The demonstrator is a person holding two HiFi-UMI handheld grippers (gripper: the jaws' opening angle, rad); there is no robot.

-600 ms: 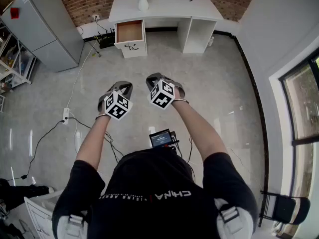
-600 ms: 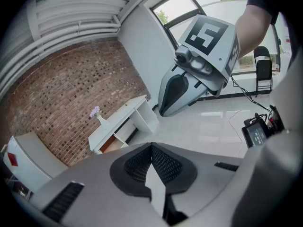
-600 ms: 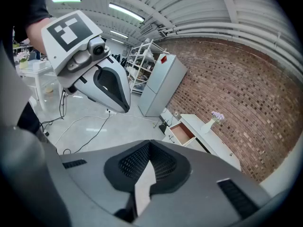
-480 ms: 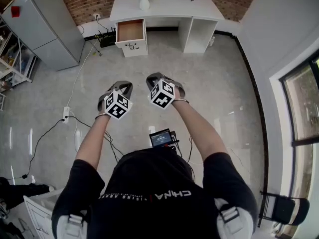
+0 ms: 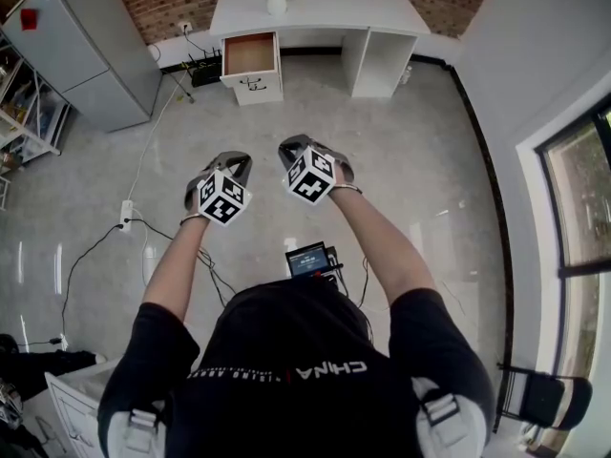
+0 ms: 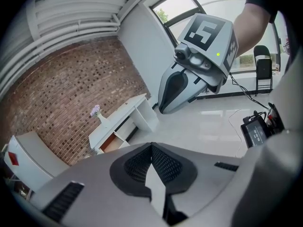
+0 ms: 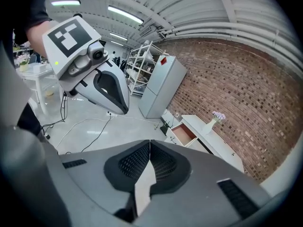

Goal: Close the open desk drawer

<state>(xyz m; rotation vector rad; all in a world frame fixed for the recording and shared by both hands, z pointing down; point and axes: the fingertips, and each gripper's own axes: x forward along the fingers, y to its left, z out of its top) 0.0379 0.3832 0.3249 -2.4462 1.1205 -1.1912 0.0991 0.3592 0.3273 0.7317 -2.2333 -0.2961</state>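
Your left claw (image 5: 235, 163) and right claw (image 5: 293, 149) were closed, empty, far from the drawer (image 5: 248, 55); off-centre pushing could jam it.

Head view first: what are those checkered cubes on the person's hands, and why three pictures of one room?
No robot here: a person holds a hand tool in each hand, the left gripper and the right gripper. The patterned cubes are part of those tools. The head view comes from a camera on the person's head, looking down. The other two come from cameras riding on each gripper, looking along its jaws; both pairs are shut, with nothing between them. Across the grey floor stands a white desk with a vase on top and one drawer pulled open. Both grippers are far short of it.
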